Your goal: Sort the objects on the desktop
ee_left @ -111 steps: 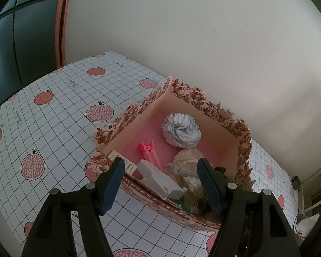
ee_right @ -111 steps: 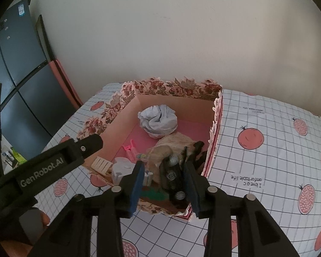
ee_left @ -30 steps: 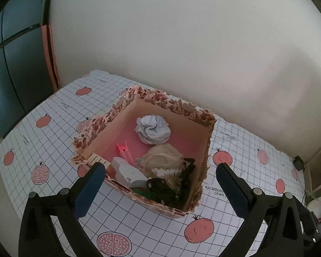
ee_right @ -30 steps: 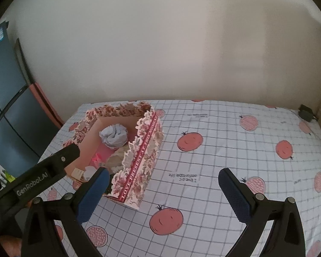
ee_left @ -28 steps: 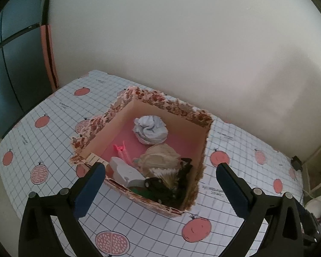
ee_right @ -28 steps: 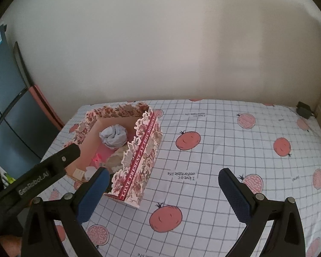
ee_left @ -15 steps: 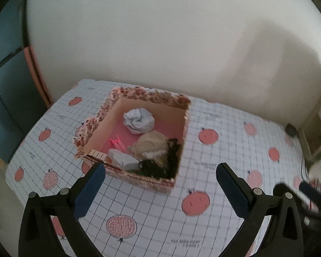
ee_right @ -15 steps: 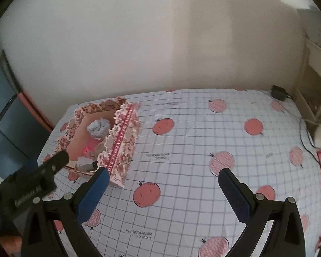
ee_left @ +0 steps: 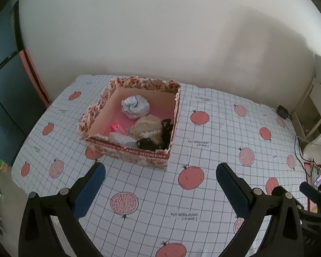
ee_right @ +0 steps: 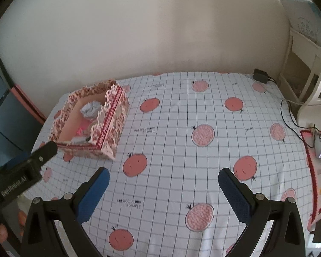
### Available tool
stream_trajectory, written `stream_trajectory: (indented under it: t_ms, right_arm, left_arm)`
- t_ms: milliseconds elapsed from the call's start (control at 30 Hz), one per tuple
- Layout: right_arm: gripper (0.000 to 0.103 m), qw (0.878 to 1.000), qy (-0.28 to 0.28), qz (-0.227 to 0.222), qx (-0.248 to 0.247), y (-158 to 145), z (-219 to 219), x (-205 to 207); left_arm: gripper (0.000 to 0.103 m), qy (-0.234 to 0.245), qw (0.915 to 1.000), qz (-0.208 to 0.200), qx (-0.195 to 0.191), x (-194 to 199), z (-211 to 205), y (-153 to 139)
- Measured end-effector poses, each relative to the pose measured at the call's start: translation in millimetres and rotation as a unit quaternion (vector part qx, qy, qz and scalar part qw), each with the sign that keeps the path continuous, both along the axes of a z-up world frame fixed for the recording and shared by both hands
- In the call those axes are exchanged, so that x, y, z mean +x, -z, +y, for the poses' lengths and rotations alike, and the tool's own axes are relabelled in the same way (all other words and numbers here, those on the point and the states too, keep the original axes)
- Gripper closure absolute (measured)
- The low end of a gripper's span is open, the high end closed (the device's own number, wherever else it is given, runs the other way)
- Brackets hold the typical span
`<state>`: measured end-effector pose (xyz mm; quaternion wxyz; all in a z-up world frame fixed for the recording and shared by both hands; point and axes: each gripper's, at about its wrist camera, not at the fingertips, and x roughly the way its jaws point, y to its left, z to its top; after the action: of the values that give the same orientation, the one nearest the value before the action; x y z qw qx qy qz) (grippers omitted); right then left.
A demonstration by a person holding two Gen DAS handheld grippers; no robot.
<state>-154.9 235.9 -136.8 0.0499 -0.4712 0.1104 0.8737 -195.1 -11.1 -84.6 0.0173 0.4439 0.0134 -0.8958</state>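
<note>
A floral cardboard box (ee_left: 126, 154) stands at the far left of the table and also shows in the right wrist view (ee_right: 109, 126). Inside lie a crumpled white paper ball (ee_left: 135, 106), a beige cloth bundle (ee_left: 146, 125), a pink clip (ee_left: 114, 126), a white item (ee_left: 121, 139) and a black object (ee_left: 152, 143). My left gripper (ee_left: 158, 190) is open and empty, well back from the box above the tablecloth. My right gripper (ee_right: 163, 192) is open and empty over the table's middle.
The table carries a white grid cloth with pomegranate prints (ee_right: 203, 136). A black charger (ee_right: 260, 75) and cables (ee_right: 289, 115) lie at the far right edge, next to white furniture (ee_right: 306, 64). A dark cabinet (ee_left: 2, 98) stands to the left.
Both grippers have pulled back and up from the box. The right gripper let the black object go into the box and opened wide; the left gripper opened wider too.
</note>
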Motion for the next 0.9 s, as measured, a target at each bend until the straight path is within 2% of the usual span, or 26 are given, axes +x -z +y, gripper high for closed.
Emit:
stream_trajectory:
  t_ms: [267,567,733,900]
  right_arm:
    - [0.0,1.0,-0.011,0.019,0.007,-27.3,-14.5,18.0]
    - [0.0,0.999,-0.029,0.042,0.018,-60.9,-37.3,41.2]
    - [0.0,0.998,-0.034,0.047,0.021,-72.1,-47.0,50.2]
    - [0.0,0.998,-0.036,0.051,0.02,-80.9,-50.2,56.9]
  left_arm:
    - [0.0,-0.002,0.9999,0.008,-0.009,23.0,-11.7,-20.1]
    - [0.0,-0.005,0.9996,0.024,0.011,52.1,-24.5,-41.3]
    - [0.0,-0.001,0.9993,0.036,0.008,65.7,-26.5,-52.2]
    - [0.0,0.005,0.9984,0.044,0.034,76.3,-29.5,-61.6]
